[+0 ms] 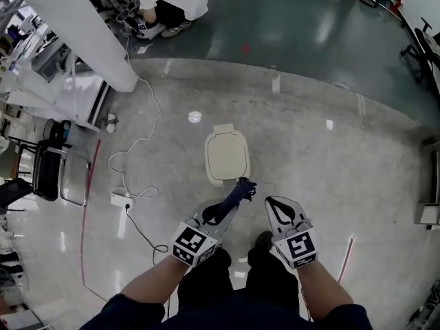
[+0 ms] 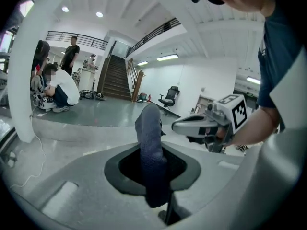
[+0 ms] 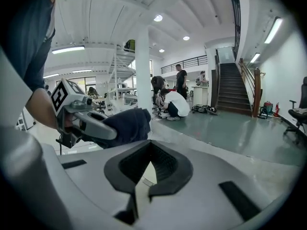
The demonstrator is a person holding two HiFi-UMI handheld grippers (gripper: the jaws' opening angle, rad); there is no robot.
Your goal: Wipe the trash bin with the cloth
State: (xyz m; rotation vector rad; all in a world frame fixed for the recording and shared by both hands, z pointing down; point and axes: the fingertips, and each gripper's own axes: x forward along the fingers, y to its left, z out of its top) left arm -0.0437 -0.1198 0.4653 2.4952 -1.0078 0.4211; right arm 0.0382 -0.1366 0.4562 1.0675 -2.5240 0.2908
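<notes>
The only markings were the square black-and-white patterns on each gripper's cube, one above each wrist. The trash bin (image 1: pixel 227 158) stood on the floor (image 1: pixel 316 150) just ahead of both grippers. It was a small, rounded-rectangle bin, white-walled with a smooth cream lid lying shut, and seemed to be plastic, though the steep head view gave little of its sides. The cloth (image 1: pixel 240 190) was dark navy with a fine knitted or woven grain, bunched into a thick limp roll. The left gripper (image 1: pixel 230 205) had its jaws clamped on that roll, whose free end poked out beyond the tips, close to the bin's near edge but apart from it. The right gripper (image 1: pixel 271 201) hung beside it with nothing held. Its matte grey jaws were drawn together, and only a slim wedge of pale floor showed between them. The floor was glossy polished concrete with light glare. A white cable ran to a power strip (image 1: pixel 122 198) lying well to the bin's left.
</notes>
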